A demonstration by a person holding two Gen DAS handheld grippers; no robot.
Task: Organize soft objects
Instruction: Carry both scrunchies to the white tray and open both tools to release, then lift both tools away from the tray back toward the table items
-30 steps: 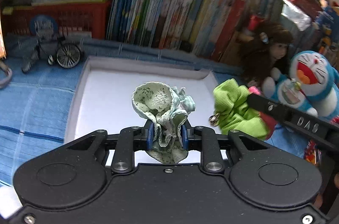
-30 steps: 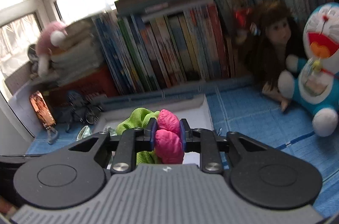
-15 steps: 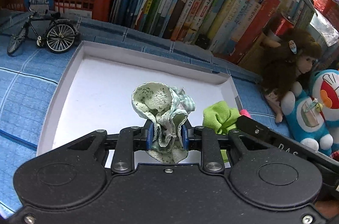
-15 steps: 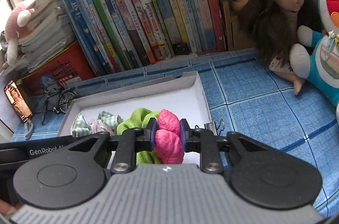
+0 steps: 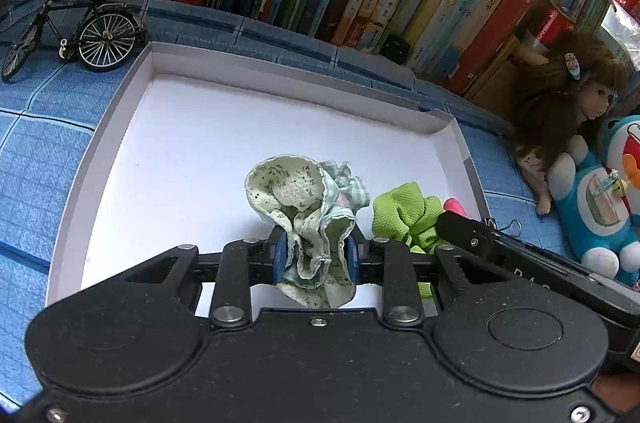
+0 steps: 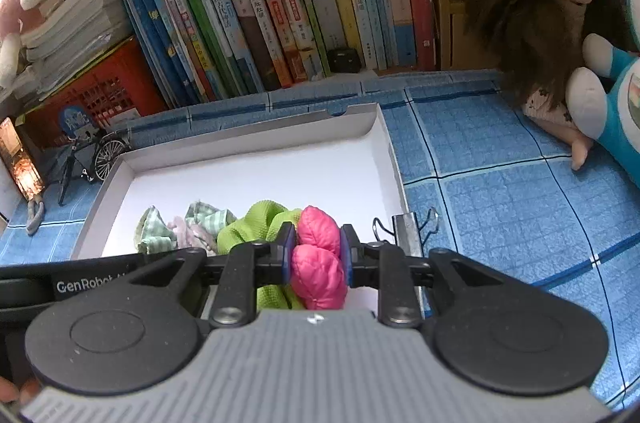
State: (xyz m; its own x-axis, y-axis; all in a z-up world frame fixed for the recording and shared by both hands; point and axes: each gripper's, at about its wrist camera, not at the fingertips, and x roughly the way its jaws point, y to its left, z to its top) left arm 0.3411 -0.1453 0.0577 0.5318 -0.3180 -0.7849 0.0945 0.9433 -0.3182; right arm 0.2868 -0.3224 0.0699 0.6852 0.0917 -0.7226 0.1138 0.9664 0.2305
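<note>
Left gripper: I am holding my left gripper [image 5: 315, 250] over the near edge of the white tray [image 5: 100, 147]. Its jaws are opening a little right now, but the blue pads are still touching both sides of the speckled green cloth [image 5: 298, 199], so the cloth is still pinched between them.

Speckled green cloth: It is standing up in a bunch above the jaws, over the near middle of the tray floor. A checked bit is showing at its right side.

Right gripper: I am holding my right gripper [image 6: 316, 255] by the tray's near right corner. Its jaws are almost closed and are squeezing the pink puffy cloth [image 6: 318, 263] tight.

Pink puffy cloth: It is bulging out above and below the pads.

Lime green cloth [image 6: 264, 223]: It is hanging just left of the pink one and touching it, inside the tray near the right wall.

Binder clip [image 6: 408, 227]: It is sitting at the tray's near right edge, on the blue mat [image 6: 500, 207].

Around the tray: A toy bicycle [image 5: 76, 31] is standing by the far left corner. Books [image 6: 280, 3] are lined up behind. A doll [image 6: 552, 11] and a blue plush cat [image 5: 600, 207] are sitting off to the right.
</note>
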